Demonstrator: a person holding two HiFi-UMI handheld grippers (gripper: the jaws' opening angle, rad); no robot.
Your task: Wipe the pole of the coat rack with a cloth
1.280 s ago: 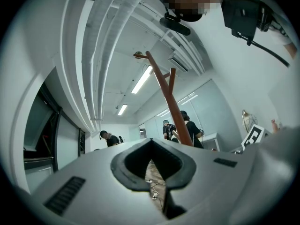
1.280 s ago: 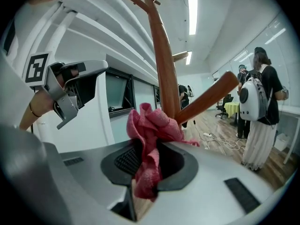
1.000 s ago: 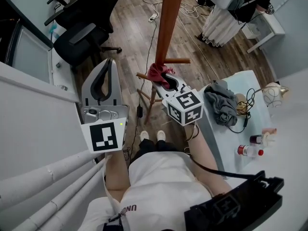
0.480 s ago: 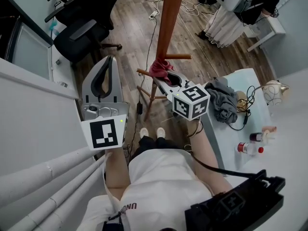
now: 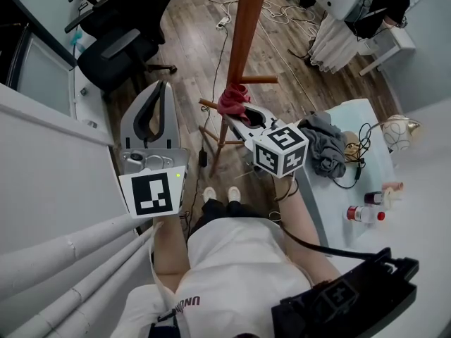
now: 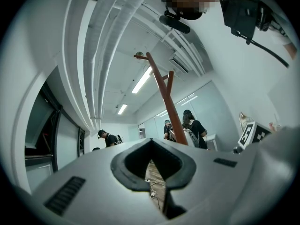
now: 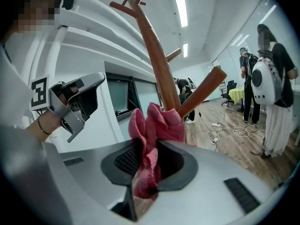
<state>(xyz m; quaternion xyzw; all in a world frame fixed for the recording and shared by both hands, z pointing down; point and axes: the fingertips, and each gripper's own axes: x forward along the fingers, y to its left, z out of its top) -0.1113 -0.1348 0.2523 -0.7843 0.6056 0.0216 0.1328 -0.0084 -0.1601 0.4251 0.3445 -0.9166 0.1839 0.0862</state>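
Snugly, cloth (image 5: 232, 103) (red) against pole (image 5: 243, 41)

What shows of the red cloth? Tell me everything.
The cloth is pinkish red with a nubbly, towel-like surface, and it is crumpled into thick folds. The right gripper is shut on its middle. A short tail hangs down between the jaws, and the bunched upper folds stick out ahead of them. Those folds appear to press against the brown wooden pole of the coat rack, right where a slanting side peg branches off. Nothing else touches it.
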